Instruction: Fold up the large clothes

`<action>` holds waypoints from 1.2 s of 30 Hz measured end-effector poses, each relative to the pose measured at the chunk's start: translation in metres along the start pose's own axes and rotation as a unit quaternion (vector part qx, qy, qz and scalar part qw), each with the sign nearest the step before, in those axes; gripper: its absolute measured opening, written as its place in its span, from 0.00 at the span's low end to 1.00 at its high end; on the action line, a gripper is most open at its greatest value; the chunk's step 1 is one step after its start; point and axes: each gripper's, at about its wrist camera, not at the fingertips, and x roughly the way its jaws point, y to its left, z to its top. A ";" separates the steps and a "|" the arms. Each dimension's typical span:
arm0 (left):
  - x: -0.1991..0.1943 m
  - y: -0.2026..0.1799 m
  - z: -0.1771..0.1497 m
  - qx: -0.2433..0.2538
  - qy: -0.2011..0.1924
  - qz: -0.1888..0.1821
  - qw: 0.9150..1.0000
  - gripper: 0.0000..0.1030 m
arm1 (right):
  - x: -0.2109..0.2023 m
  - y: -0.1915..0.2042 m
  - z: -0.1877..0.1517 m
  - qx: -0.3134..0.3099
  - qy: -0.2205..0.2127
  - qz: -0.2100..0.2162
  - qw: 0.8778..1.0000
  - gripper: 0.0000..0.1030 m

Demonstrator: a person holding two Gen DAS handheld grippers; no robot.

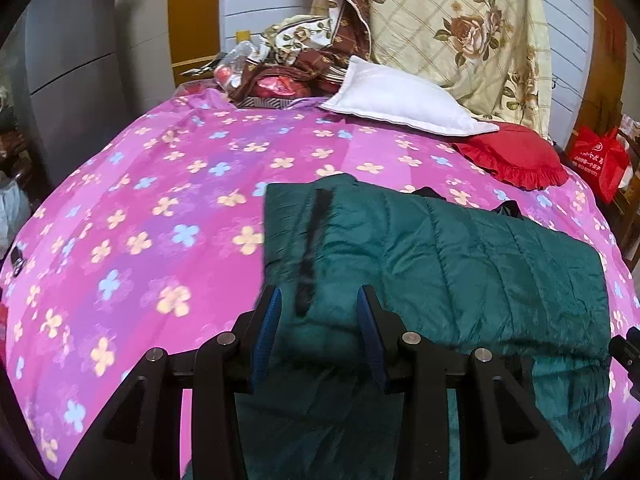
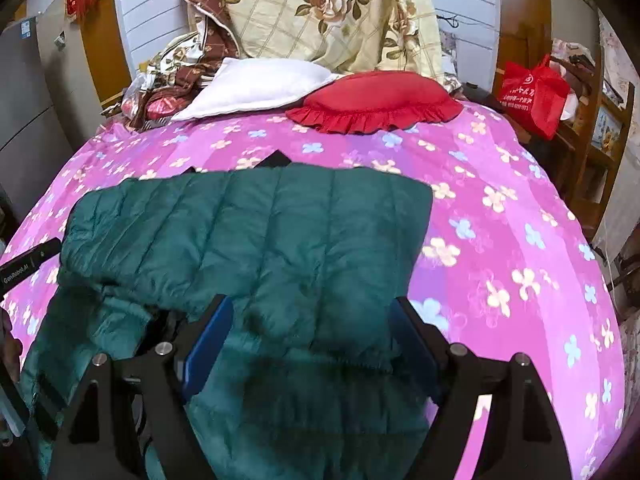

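Observation:
A dark green quilted jacket lies on the pink flowered bedspread, partly folded over on itself, with a dark zipper strip near its left end. My left gripper is open, its blue pads on either side of the jacket's left near edge. In the right wrist view the jacket spreads across the bed. My right gripper is open wide, its jaws straddling the jacket's right near hem. The left gripper's body shows at the left edge.
A white pillow and a red frilled cushion lie at the head of the bed, with piled floral bedding behind. A red bag stands at the right. A grey cabinet is at the left.

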 end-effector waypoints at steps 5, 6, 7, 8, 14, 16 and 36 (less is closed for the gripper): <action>-0.019 0.008 -0.014 0.008 0.001 0.001 1.000 0.21 | -0.014 0.003 -0.017 -0.009 0.006 0.002 1.000 0.81; -0.023 0.010 -0.018 0.011 0.001 0.001 1.000 0.21 | -0.016 0.003 -0.020 -0.009 0.007 0.003 1.000 0.81; -0.025 0.010 -0.020 0.013 0.002 0.003 1.000 0.21 | -0.019 0.003 -0.024 -0.010 0.008 0.003 1.000 0.81; -0.028 0.011 -0.024 0.015 0.003 0.006 1.000 0.21 | -0.021 0.002 -0.027 -0.010 0.009 0.002 1.000 0.81; -0.040 0.016 -0.038 0.014 0.008 0.007 1.000 0.21 | -0.029 -0.004 -0.040 0.003 0.018 0.001 1.000 0.82; -0.043 0.016 -0.042 0.014 0.008 0.010 1.000 0.21 | -0.030 -0.004 -0.044 0.002 0.023 0.000 1.000 0.82; -0.084 0.037 -0.092 0.016 0.024 0.024 0.999 0.21 | -0.066 -0.011 -0.107 -0.011 0.084 0.016 0.996 0.82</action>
